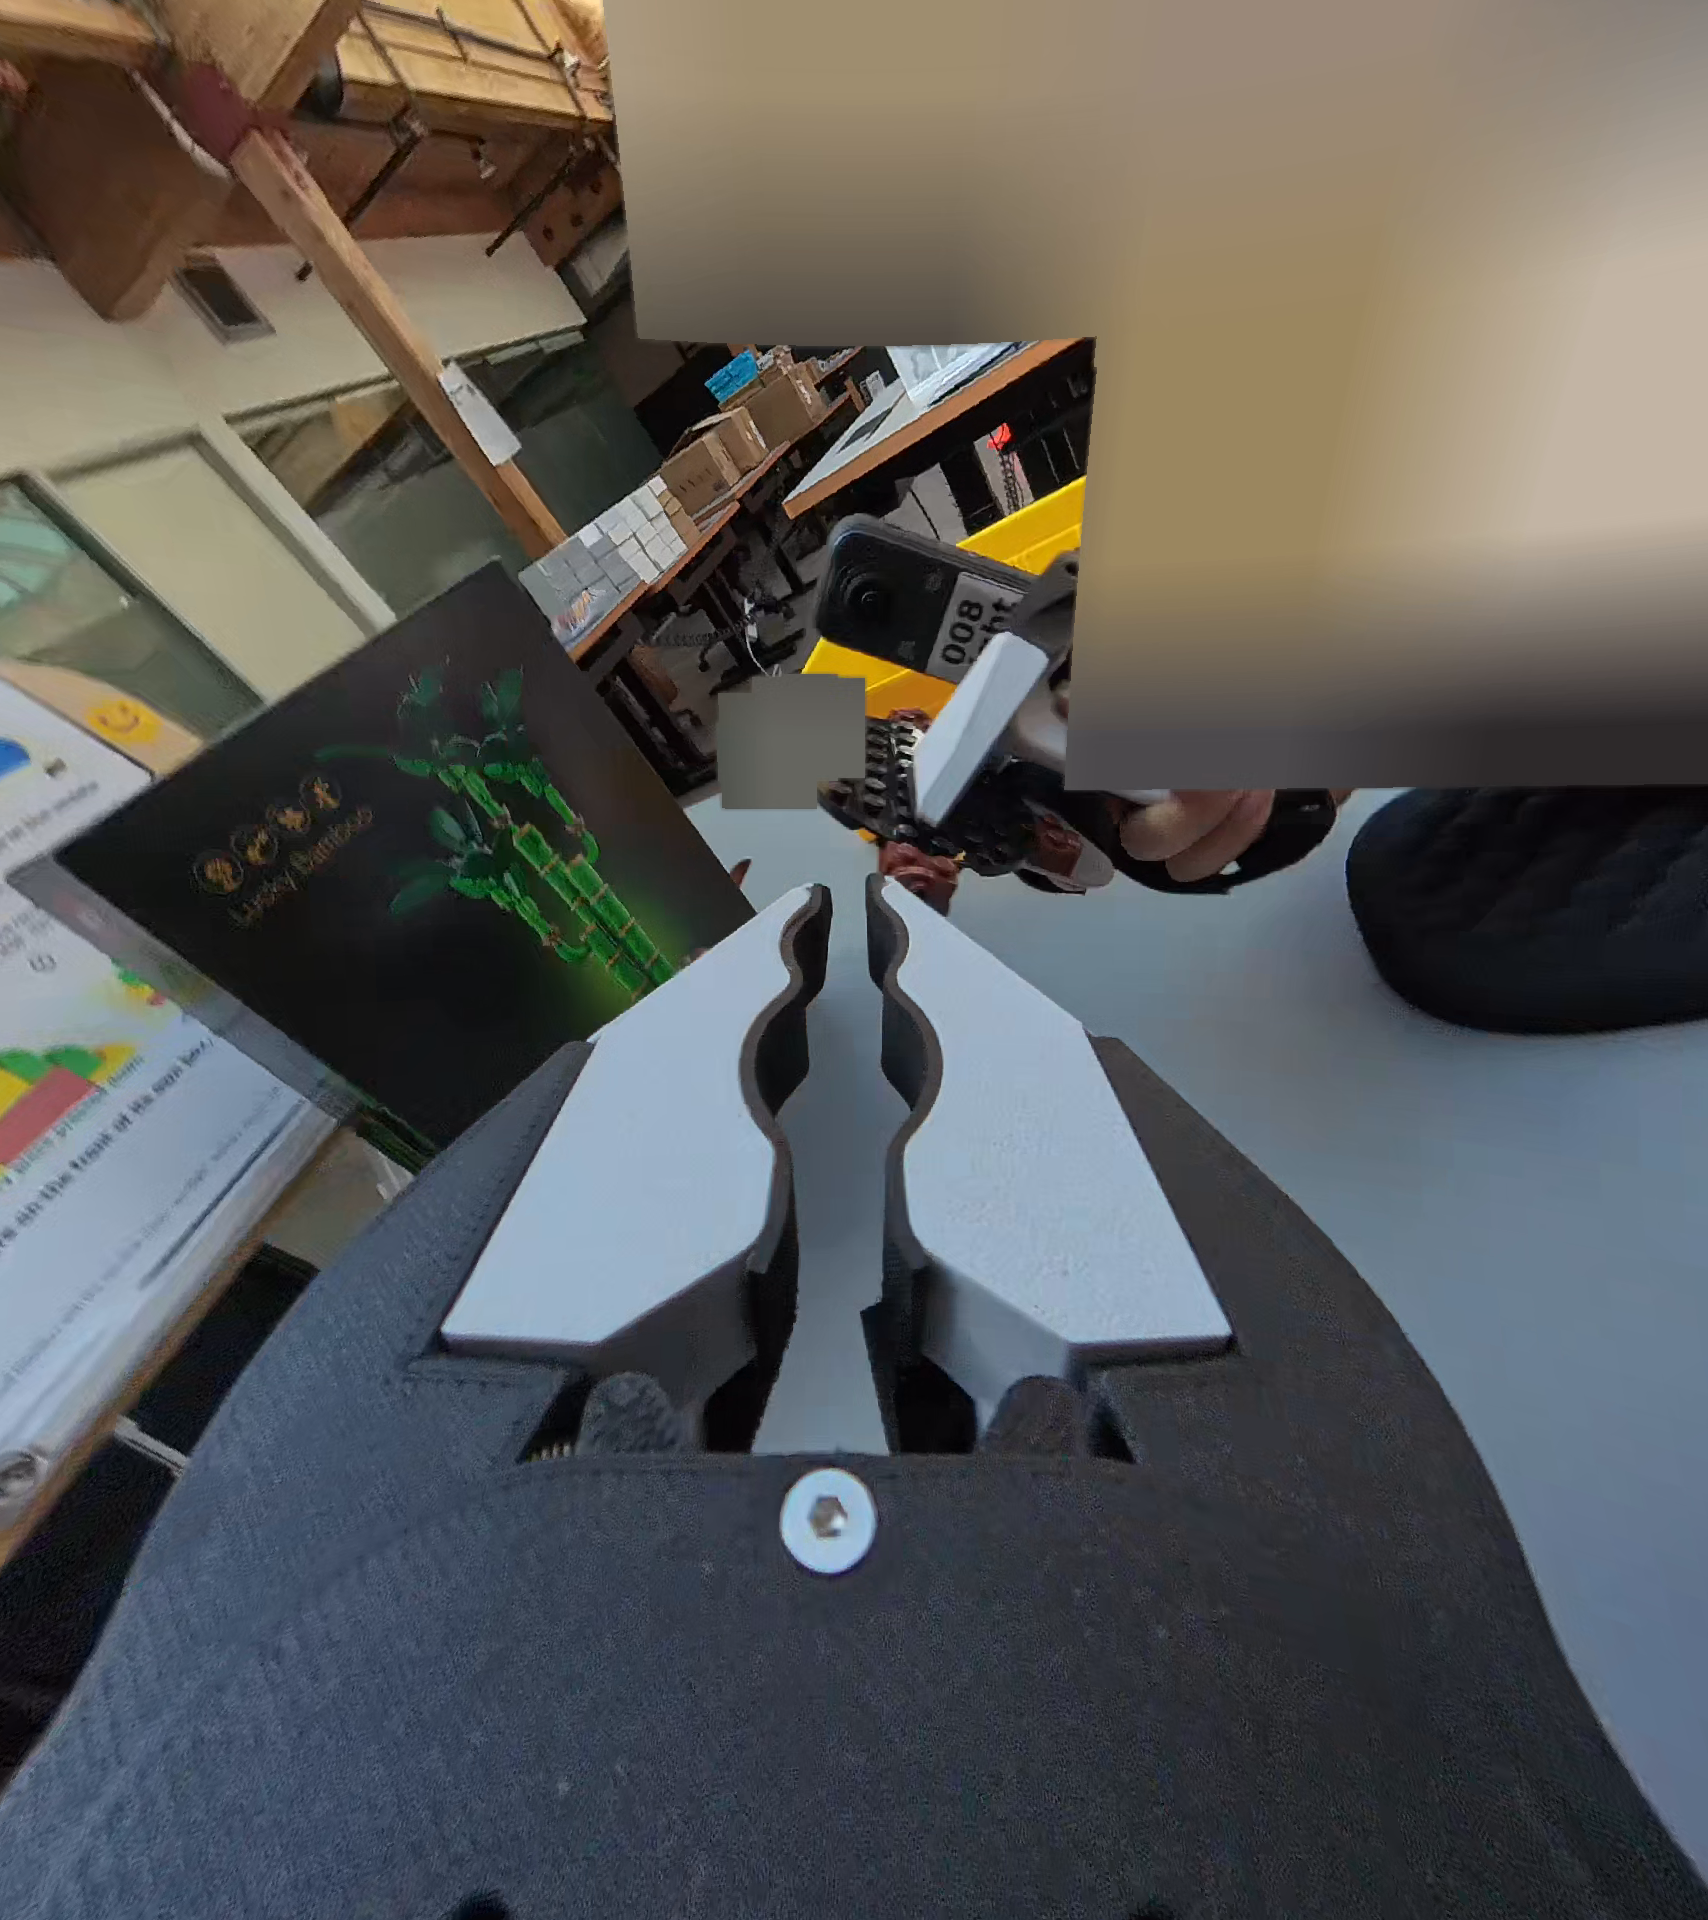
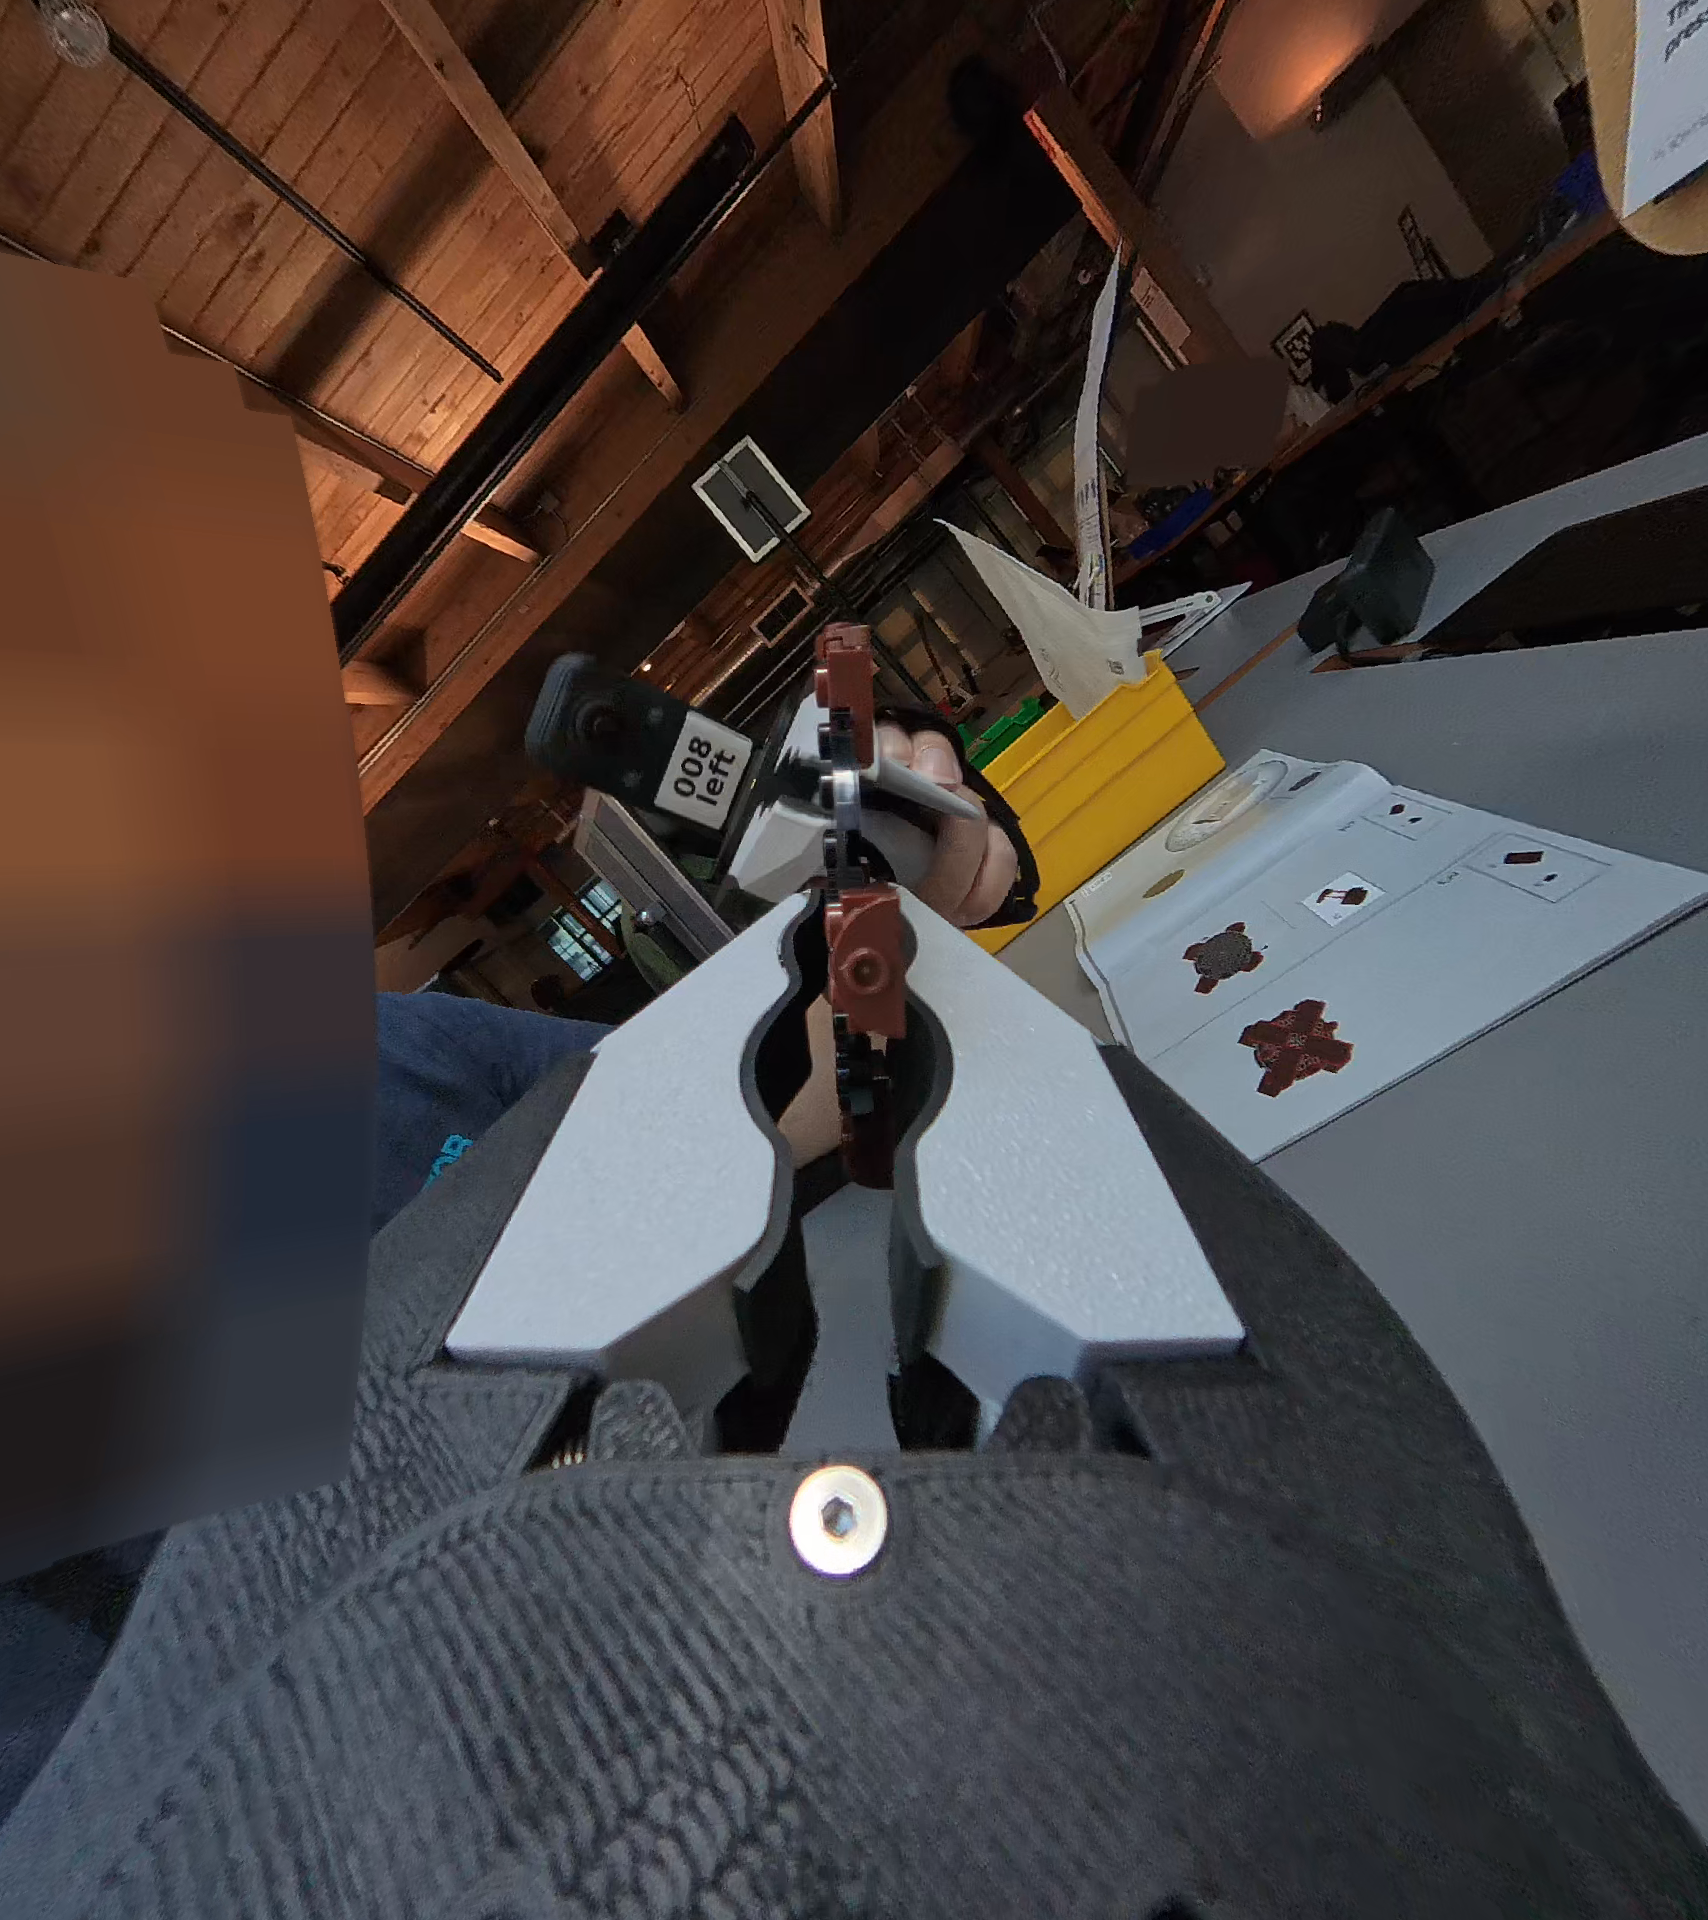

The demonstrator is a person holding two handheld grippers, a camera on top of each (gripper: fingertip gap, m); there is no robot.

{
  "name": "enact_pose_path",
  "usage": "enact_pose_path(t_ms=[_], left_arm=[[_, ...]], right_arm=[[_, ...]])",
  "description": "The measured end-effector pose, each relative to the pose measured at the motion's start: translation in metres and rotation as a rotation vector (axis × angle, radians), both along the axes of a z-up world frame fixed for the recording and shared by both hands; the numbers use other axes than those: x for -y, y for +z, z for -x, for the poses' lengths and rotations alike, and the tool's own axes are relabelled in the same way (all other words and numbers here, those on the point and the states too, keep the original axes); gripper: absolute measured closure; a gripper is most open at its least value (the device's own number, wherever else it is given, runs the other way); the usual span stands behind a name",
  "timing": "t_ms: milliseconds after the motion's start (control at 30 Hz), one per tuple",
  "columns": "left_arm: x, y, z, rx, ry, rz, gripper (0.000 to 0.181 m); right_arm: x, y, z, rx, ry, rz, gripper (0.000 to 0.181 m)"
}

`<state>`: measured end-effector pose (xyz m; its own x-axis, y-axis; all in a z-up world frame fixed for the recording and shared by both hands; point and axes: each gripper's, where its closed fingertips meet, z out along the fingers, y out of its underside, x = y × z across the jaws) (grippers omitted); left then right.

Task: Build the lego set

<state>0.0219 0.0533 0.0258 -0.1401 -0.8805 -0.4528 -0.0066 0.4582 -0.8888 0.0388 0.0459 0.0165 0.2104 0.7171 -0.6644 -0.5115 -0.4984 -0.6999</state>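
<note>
**Right gripper clamps the lego assembly; left gripper nearly closed on nothing**

The right gripper [image 2: 845, 935] is clenched on a black-and-brown lego assembly [image 2: 855, 977], held edge-on and lifted clear of the grey table [image 2: 1556, 1351]. The left gripper [image 1: 845, 899] shows only a narrow gap at its tips and grasps nothing; from the left wrist view the assembly sits ahead of it, apart from its fingers. An open instruction booklet [image 2: 1349, 935] lies flat on the table, with a yellow bin [image 2: 1110, 769] beyond it. The dark set box [image 1: 393, 894] stands tilted at the left gripper's left side. Wooden ceiling beams [image 2: 476, 125] overhead.
</note>
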Motion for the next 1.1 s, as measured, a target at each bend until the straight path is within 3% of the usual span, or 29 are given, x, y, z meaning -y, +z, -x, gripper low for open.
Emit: enact_pose_path(t_ms=[67,133,200,400,567,633,667,800,1100], left_arm=[[-0.009,-0.007,-0.004,-0.141,-0.037,0.352,0.159],[0.002,-0.010,-0.002,-0.266,-0.196,0.668,0.149],[0.004,-0.013,-0.002,-0.298,-0.255,0.796,0.151],[0.012,-0.041,-0.005,-0.449,-0.233,0.794,0.172],[0.011,-0.037,-0.004,-0.433,-0.294,0.933,0.176],[0.006,-0.030,-0.004,-0.390,-0.302,0.986,0.176],[0.003,-0.026,-0.004,-0.372,-0.311,1.013,0.176],[-0.004,-0.025,-0.005,-0.344,-0.285,1.035,0.176],[-0.005,-0.026,-0.008,-0.328,-0.296,1.073,0.176]], right_arm=[[-0.001,-0.003,0.004,0.076,-0.029,-0.031,0.175],[-0.001,-0.007,0.009,0.130,-0.040,-0.035,0.175],[-0.002,-0.014,0.013,0.165,-0.029,-0.007,0.175],[-0.006,-0.027,0.019,0.234,-0.029,0.027,0.175],[-0.005,-0.026,0.019,0.197,-0.009,0.026,0.173],[-0.006,-0.026,0.019,0.199,-0.007,0.028,0.150],[-0.007,-0.028,0.019,0.202,-0.010,0.034,0.148],[-0.009,-0.023,0.014,0.153,-0.031,0.019,0.175],[-0.010,-0.024,0.011,0.196,-0.061,0.010,0.175]])
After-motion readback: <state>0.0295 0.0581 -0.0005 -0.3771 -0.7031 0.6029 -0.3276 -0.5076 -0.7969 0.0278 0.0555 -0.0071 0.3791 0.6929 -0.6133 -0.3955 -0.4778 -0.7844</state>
